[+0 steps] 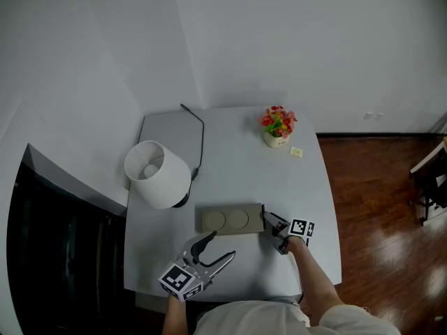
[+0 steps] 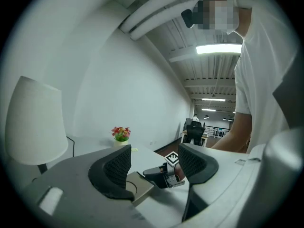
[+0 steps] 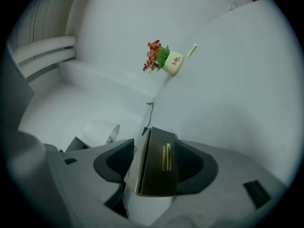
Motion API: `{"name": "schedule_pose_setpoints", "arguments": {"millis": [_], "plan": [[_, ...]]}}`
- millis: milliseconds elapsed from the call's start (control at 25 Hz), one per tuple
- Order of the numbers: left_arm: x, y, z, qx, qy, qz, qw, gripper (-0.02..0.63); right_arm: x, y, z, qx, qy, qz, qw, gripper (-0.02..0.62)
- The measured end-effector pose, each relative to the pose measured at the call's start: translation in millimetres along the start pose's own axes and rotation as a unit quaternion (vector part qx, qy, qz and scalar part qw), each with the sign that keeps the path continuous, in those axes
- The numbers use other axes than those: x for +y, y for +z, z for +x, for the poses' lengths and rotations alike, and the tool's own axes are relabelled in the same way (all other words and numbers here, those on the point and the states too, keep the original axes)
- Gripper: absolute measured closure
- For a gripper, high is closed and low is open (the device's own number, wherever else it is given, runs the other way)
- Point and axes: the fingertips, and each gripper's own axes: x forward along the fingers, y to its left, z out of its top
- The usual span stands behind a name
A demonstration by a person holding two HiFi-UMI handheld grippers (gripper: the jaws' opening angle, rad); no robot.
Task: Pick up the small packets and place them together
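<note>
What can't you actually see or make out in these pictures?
Small packet beside the flower pot: too small in the head view to read its print.
Lamp shade: covers most of the lamp's base in the head view.
Tan box: the right gripper view shows one end only; the rest lies behind it.

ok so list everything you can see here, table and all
table: one, white, centre
lamp: one, white shade, table's left
cable: one, black, behind the lamp
pad: one, grey, back left
flower pot: one, white, red and yellow flowers, back right
small packet: one, pale yellow, beside the flower pot
flat box: one, tan, front centre
floor: brown wood, right of table
left gripper: open, empty, front left
right gripper: closed on the flat box's right end
</note>
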Motion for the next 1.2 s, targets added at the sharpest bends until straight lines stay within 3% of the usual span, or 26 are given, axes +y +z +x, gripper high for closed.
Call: {"name": "schedule_pose_setpoints", "arguments": {"millis": [80,160,680,920,1040,1080,1200], "plan": [[-0.9,-1.2,-5.0,0.000,0.003,-0.001,1.0000,0.308,-2.7,-6.8,8.5,0.012,-0.010,0.001,1.000,0.333],[-1.4,-3.0,-9.7,0.002,0.004,-0.001,1.0000,0.308,-5.1,-12.1,12.3,0.021,-0.011,0.015,1.000,0.388],[-7.0,-4.4,-15.2,0.001,0.007,-0.010,0.9999,0.310,-10.0,-1.5,-4.3,0.006,0.008,0.030,1.000,0.433],[-14.7,-12.4,-4.6,0.011,-0.001,-0.013,0.9999,0.310,-48.8,46.6,-76.0,-0.060,-0.028,0.041,0.997,0.433],[-19.1,-13.4,3.8,0.013,-0.010,-0.012,0.9998,0.310,-73.1,74.9,-118.6,-0.086,-0.071,0.022,0.993,0.436],[-20.7,-12.9,6.5,0.014,-0.013,-0.011,0.9998,0.310,-81.3,89.8,-136.8,-0.111,-0.092,0.017,0.989,0.594],[-24.0,-12.2,12.7,0.014,-0.020,-0.010,0.9997,0.310,-96.1,138.8,-195.8,-0.196,-0.124,0.029,0.972,0.594]]}}
